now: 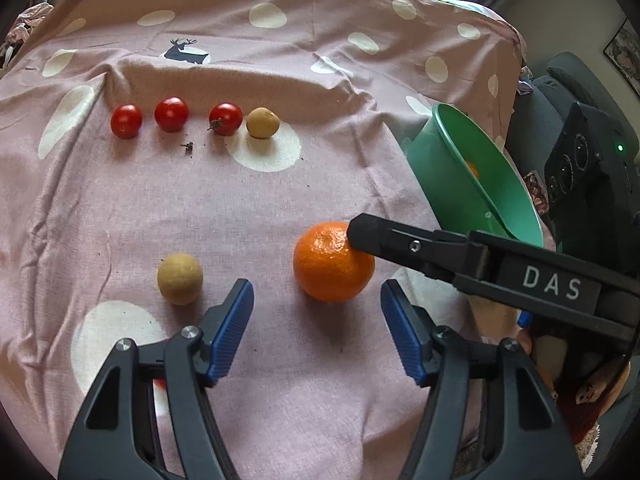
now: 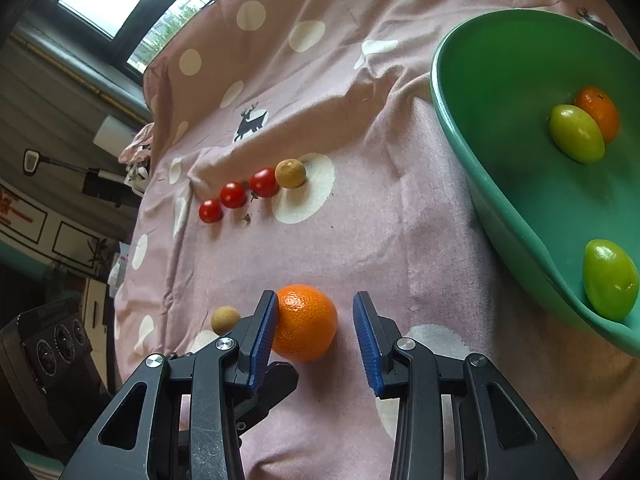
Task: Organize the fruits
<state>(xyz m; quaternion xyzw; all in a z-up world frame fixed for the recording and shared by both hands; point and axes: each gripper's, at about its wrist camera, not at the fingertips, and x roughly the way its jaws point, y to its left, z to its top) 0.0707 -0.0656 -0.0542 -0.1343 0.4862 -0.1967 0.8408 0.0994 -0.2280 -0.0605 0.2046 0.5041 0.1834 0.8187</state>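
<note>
An orange lies on the pink dotted cloth. My right gripper is open around it, its left pad touching the orange; the other pad stands apart. That gripper's finger shows from the side in the left wrist view. My left gripper is open and empty, just short of the orange. Three cherry tomatoes and a tan longan stand in a row further back. Another longan lies near the left gripper. A green bowl holds two green fruits and a small orange.
A small stem scrap lies in front of the tomato row. The green bowl sits at the cloth's right edge. A black device stands beyond it. The cloth has folds at the back.
</note>
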